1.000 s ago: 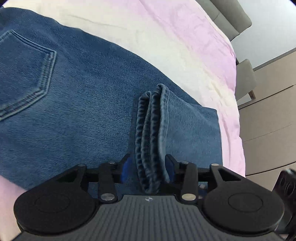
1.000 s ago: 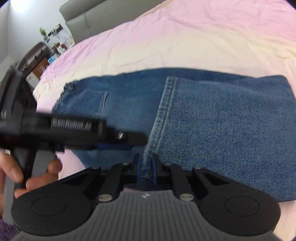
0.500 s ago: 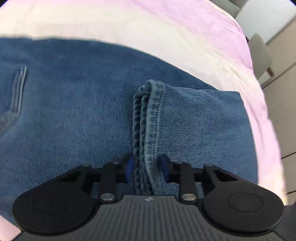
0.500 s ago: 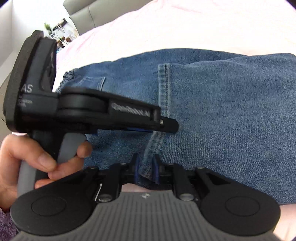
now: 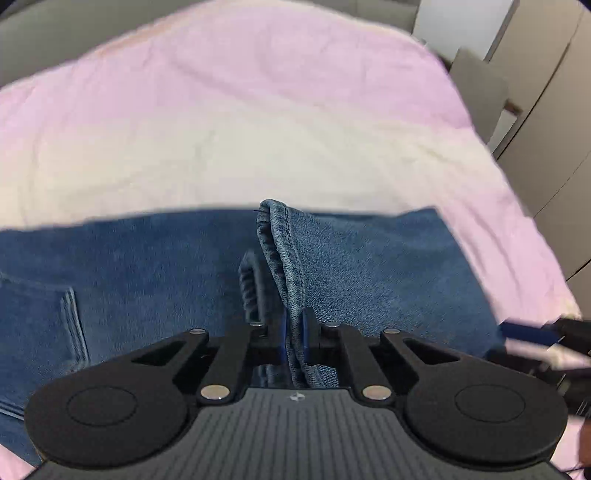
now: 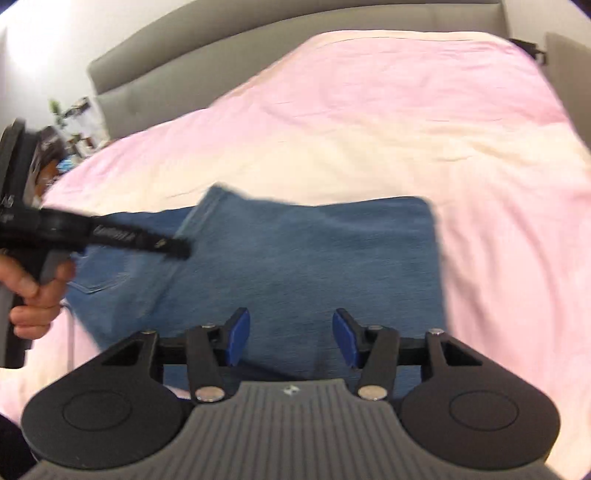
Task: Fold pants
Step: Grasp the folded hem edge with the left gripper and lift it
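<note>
Blue denim pants (image 5: 147, 273) lie folded on a pink and cream bedspread (image 5: 236, 140). My left gripper (image 5: 294, 336) is shut on the stitched hem edge (image 5: 284, 258) of the folded-over leg, which stands up between the fingers. In the right wrist view the pants (image 6: 303, 258) lie flat below my right gripper (image 6: 291, 338), which is open and empty just above the denim. The left gripper (image 6: 110, 236) shows at the left of that view, held by a hand. A back pocket (image 5: 40, 325) shows at lower left.
A grey upholstered headboard (image 6: 258, 33) runs along the far side of the bed. A cluttered bedside shelf (image 6: 70, 125) stands at far left. Beige cabinet fronts (image 5: 546, 110) and a grey chair (image 5: 480, 85) stand past the bed's right edge.
My right gripper has let go of the hem and opened, pulling back. My left gripper has closed tighter on the hem edge and both views have tilted up toward the bed.
</note>
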A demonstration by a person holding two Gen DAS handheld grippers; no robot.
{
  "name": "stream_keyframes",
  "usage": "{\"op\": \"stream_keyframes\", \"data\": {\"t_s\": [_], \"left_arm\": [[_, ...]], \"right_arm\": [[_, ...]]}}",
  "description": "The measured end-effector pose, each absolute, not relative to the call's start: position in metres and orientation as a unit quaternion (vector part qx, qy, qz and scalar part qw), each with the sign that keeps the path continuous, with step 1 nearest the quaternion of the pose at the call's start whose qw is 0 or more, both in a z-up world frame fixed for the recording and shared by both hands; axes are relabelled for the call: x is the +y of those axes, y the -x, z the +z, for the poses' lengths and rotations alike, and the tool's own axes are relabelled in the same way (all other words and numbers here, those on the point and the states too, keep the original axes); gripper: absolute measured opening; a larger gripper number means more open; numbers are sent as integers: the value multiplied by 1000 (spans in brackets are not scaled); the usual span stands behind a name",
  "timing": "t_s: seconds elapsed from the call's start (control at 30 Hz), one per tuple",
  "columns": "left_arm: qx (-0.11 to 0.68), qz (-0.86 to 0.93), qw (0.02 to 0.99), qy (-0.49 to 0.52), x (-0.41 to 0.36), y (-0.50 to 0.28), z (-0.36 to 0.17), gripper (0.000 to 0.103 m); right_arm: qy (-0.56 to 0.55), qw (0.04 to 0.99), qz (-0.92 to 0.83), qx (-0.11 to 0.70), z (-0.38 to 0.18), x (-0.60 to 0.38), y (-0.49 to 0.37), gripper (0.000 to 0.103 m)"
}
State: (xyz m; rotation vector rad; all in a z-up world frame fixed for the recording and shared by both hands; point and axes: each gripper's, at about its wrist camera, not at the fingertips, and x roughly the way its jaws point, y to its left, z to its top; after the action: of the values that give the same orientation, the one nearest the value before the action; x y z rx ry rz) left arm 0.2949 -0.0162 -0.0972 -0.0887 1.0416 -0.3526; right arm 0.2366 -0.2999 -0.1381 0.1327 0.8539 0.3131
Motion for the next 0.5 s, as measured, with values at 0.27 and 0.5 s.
{"op": "stream_keyframes", "data": {"t_s": [0.27,0.5], "left_arm": [[531,-148,833,49,-22,-291,-144,10],[544,-147,826,26,-33,-302,-151,15]], "right_arm": [[-20,900,105,423,-161,-352,-298,14],[-39,890,100,444,-187,-357,-384,3]]}}
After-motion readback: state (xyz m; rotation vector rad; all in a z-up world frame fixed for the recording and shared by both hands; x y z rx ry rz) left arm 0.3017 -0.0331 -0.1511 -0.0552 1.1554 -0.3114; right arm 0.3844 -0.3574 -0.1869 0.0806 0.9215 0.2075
